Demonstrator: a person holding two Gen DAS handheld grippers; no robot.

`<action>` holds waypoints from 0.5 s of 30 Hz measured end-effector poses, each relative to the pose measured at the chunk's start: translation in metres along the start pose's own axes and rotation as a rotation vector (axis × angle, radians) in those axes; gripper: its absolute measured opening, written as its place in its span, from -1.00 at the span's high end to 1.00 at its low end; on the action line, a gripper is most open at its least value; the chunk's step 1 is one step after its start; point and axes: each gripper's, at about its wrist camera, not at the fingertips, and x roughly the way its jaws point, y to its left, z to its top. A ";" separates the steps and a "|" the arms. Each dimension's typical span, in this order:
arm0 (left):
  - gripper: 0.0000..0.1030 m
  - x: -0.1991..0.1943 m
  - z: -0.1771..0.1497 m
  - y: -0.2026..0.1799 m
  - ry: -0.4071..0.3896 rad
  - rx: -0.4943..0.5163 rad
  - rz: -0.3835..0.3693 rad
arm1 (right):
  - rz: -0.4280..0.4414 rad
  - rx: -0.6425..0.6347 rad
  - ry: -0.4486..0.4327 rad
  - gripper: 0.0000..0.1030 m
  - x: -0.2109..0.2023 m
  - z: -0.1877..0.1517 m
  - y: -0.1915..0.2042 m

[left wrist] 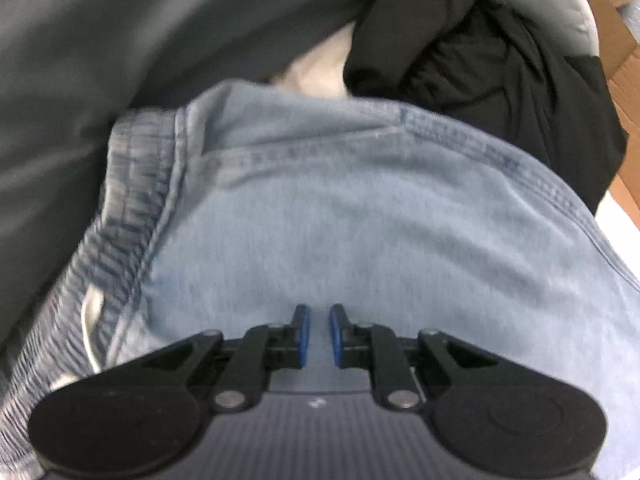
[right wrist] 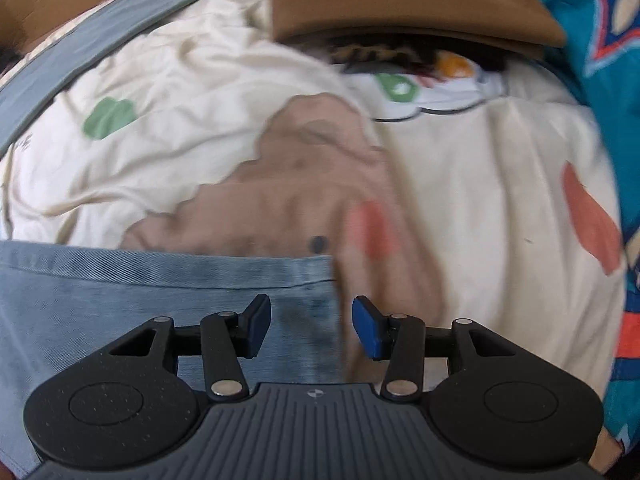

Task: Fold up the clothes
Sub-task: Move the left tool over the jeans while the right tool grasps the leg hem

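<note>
A light blue denim garment [left wrist: 360, 220] fills the left wrist view, with its gathered elastic waistband [left wrist: 128, 208] at the left. My left gripper [left wrist: 319, 332] sits low on the denim, its blue pads drawn close with a strip of denim between them. In the right wrist view, a hemmed corner of the same denim [right wrist: 160, 288] lies at the lower left. My right gripper [right wrist: 312, 328] stands open over that corner; the denim's side edge runs between the pads without either touching it.
A dark grey garment [left wrist: 100, 60], a black garment [left wrist: 480, 60] and a bit of white cloth [left wrist: 316, 68] lie beyond the denim. The cream printed sheet [right wrist: 160, 100] has a beige patch [right wrist: 300, 184]. Brown cardboard [right wrist: 400, 0], a grey strap [right wrist: 100, 36] and teal patterned fabric [right wrist: 600, 40] border it.
</note>
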 end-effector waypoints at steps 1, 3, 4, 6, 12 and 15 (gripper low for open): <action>0.75 -0.002 0.003 0.000 0.001 -0.016 0.006 | 0.001 0.002 -0.006 -0.01 0.000 0.001 -0.003; 0.75 -0.008 0.005 -0.001 0.004 -0.036 0.011 | 0.007 0.002 -0.016 -0.01 0.000 0.002 -0.007; 0.75 -0.012 0.003 -0.004 0.002 -0.026 0.008 | 0.013 -0.005 -0.019 -0.01 0.001 0.003 -0.006; 0.75 -0.021 -0.002 -0.011 0.002 0.009 0.001 | 0.026 -0.019 -0.025 -0.01 0.003 0.005 -0.003; 0.74 -0.056 -0.031 -0.028 0.024 0.081 -0.055 | 0.064 -0.057 -0.039 -0.01 0.009 0.010 0.004; 0.67 -0.064 -0.041 -0.039 0.069 0.124 -0.096 | 0.072 -0.060 -0.022 -0.01 0.015 0.008 0.005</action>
